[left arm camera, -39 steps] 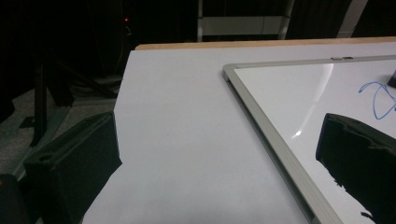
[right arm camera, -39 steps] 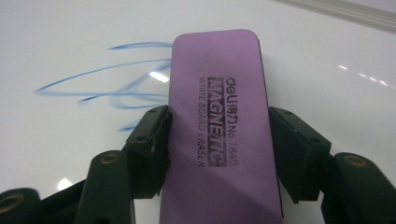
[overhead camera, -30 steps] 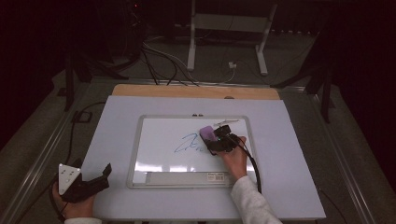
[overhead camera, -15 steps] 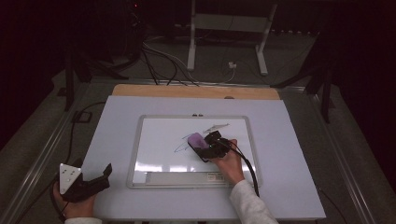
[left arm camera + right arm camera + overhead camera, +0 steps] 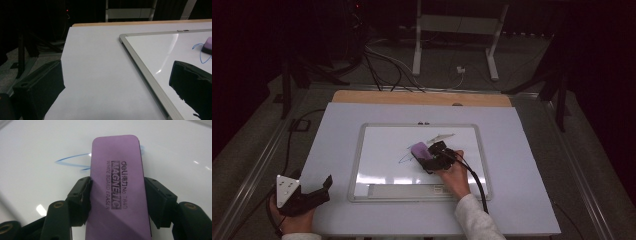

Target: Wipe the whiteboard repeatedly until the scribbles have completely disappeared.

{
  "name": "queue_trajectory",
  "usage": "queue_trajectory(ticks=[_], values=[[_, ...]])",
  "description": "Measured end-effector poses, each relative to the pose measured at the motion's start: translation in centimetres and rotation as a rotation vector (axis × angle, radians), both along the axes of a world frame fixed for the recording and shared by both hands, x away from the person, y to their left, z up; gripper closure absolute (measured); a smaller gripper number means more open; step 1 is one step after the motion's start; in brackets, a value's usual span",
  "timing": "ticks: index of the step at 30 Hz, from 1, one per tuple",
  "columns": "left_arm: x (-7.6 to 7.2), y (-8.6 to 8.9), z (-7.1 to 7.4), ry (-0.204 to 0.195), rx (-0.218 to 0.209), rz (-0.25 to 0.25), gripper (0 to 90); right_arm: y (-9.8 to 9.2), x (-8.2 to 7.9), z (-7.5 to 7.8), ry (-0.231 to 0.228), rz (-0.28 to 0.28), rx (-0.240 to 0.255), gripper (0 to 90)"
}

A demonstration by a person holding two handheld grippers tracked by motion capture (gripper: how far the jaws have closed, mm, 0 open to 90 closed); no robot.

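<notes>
**Eraser pinched across its width, flat on the board**

My left tongs (image 5: 319,192) rest at the near left corner of the desk (image 5: 532,200), well apart from the work. Their jaws stand wide apart with nothing between them; in the left gripper view I look past them over bare desk to the corner of the whiteboard (image 5: 140,65).

The whiteboard (image 5: 362,165) lies in the middle of the desk, and on it, a little right of centre, sits the purple eraser (image 5: 419,149), held in my right tongs (image 5: 428,156). In the right gripper view the eraser (image 5: 117,185) lies lengthwise between the jaws, its printed top facing the camera, and the pads press on its two long sides about halfway along. So these tongs are partly closed, clamped on the eraser. Blue pen strokes (image 5: 72,162) show just left of it on the board.

I judge the eraser light, with a firm smooth shell on top and a soft felt face below, though the felt is hidden here. The print says it is magnetic, so it may cling to the board and drag a little. The shell looks slick, so the long sides near the middle suit me best: a grip nearer one end would likely let it pivot when I push. The glossy board offers little friction of its own.
</notes>
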State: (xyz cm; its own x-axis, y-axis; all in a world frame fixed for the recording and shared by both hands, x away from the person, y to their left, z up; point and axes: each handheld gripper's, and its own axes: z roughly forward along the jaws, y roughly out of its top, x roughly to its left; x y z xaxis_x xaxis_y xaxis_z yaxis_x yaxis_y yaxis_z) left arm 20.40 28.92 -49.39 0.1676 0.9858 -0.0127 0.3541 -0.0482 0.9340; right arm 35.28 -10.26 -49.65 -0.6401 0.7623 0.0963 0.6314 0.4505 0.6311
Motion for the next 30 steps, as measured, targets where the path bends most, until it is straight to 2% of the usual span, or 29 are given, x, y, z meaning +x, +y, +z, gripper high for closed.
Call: queue_trajectory(ticks=[2,4,7,9,11,12,13,15,19,21,23,25,28,30], values=[[0.0,0.0,0.0,0.0,0.0,0.001,0.4,0.6,-0.3,0.1,-0.005,0.05,-0.009,41.1],[0.0,0.1,0.0,0.001,-0.001,0.001,0.4,0.5,-0.2,0.1,0.006,0.041,-0.007,41.1],[-0.1,0.1,0.0,-0.004,-0.005,0.004,0.4,-0.1,0.4,0.1,-0.017,-0.063,-0.032,41.1],[-0.1,0.1,0.0,-0.002,-0.005,0.003,0.4,-0.8,0.9,0.1,-0.015,-0.129,-0.03,41.1],[0.0,0.1,0.0,0.0,-0.002,0.001,0.4,-0.8,1.0,0.1,-0.008,-0.157,-0.024,41.1],[0.0,0.1,0.0,0.001,-0.001,0.0,0.4,-0.5,0.8,0.1,-0.026,-0.153,-0.041,41.1],[0.0,0.0,0.0,0.001,0.001,0.0,0.4,-0.1,0.6,0.1,-0.027,-0.133,-0.041,41.0],[0.0,0.0,0.0,0.0,0.001,0.0,0.4,0.6,0.3,0.0,-0.003,-0.073,-0.009,41.0],[0.0,0.1,0.0,-0.001,-0.003,0.001,0.4,2.4,-0.5,0.0,0.0,0.068,-0.006,41.0],[0.0,0.1,0.0,-0.003,-0.005,0.003,0.4,2.7,-0.6,0.1,-0.003,0.084,-0.011,41.0],[-0.1,0.1,0.0,-0.005,-0.006,0.004,0.4,2.5,-0.4,0.0,-0.005,0.059,-0.007,41.0],[-0.1,0.2,0.0,-0.006,-0.007,0.004,0.4,2.1,0.1,0.0,-0.012,-0.009,-0.013,41.0],[-0.1,0.2,0.0,-0.006,-0.008,0.004,0.4,1.2,0.8,0.0,-0.011,-0.142,-0.017,41.0],[-0.1,0.2,0.0,-0.006,-0.009,0.004,0.4,1.4,0.7,0.0,-0.015,-0.17,-0.022,41.0]])
